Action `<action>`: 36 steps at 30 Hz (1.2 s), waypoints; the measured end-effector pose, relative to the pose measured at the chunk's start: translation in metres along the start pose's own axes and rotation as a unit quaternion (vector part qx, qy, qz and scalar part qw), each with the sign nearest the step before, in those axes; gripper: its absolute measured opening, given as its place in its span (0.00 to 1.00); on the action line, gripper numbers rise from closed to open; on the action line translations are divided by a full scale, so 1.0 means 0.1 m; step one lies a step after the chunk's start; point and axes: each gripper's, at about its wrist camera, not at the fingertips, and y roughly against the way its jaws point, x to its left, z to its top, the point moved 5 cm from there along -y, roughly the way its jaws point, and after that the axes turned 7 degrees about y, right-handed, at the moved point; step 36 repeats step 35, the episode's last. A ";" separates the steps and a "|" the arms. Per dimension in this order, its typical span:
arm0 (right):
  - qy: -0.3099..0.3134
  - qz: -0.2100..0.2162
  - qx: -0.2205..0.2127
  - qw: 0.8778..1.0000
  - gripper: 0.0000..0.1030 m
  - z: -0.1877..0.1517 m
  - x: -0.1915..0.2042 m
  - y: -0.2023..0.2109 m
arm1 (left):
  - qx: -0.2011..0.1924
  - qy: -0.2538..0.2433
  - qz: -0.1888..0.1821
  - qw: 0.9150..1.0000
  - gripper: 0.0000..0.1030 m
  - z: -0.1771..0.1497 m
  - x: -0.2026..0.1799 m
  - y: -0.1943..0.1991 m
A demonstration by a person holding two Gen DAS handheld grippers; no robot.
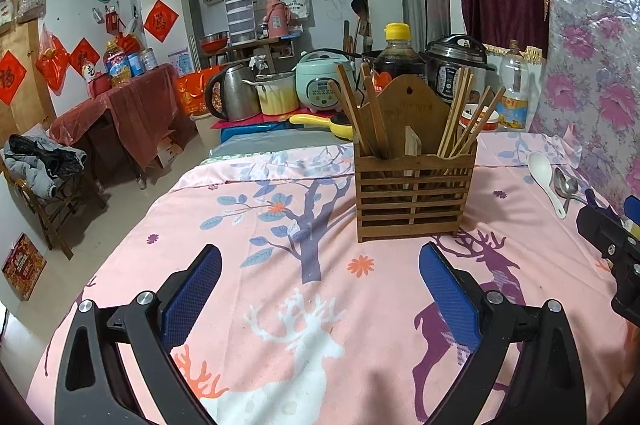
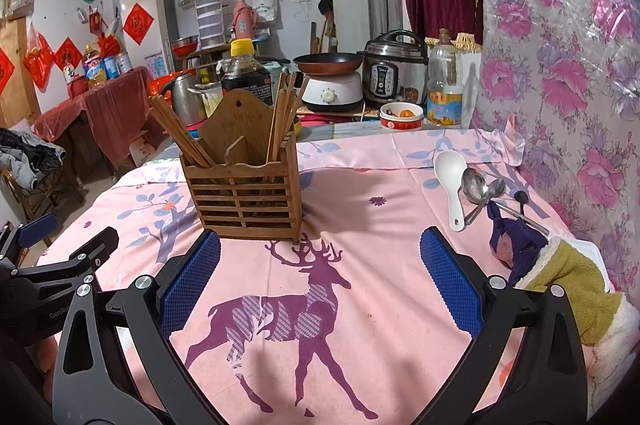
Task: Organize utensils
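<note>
A slatted wooden utensil holder (image 1: 414,193) (image 2: 244,195) stands on the pink deer-print tablecloth (image 1: 280,225) (image 2: 360,225), with several wooden chopsticks (image 1: 460,113) (image 2: 284,113) upright in it. A white ceramic spoon (image 1: 546,181) (image 2: 452,185) and two metal spoons (image 1: 564,185) (image 2: 482,189) lie on the cloth to the holder's right. My left gripper (image 1: 320,285) is open and empty, in front of the holder. My right gripper (image 2: 320,277) is open and empty, in front of the holder and left of the spoons.
A purple and olive cloth (image 2: 552,265) lies at the right by the floral wall covering (image 2: 580,65). Behind the table stand a soy sauce bottle (image 2: 244,69), a pressure cooker (image 2: 394,69), an oil bottle (image 2: 444,85) and a small bowl (image 2: 401,115).
</note>
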 end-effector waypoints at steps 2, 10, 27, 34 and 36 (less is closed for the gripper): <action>0.000 0.001 0.000 1.000 0.94 0.00 0.00 0.00 | -0.001 0.003 0.000 1.000 0.94 0.00 0.02 0.01; 0.000 0.001 0.000 1.000 0.94 0.01 -0.01 0.00 | -0.009 -0.005 0.003 1.000 0.94 0.00 0.00 0.03; -0.002 0.000 -0.001 1.000 0.94 0.00 -0.01 0.00 | -0.011 0.001 0.008 1.000 0.94 0.03 0.03 0.06; -0.002 0.000 0.000 1.000 0.94 0.00 -0.02 0.00 | -0.011 -0.006 0.011 1.000 0.94 0.04 0.02 0.05; -0.003 0.000 0.000 1.000 0.94 -0.01 -0.02 0.00 | -0.010 -0.006 0.011 1.000 0.94 0.04 0.02 0.04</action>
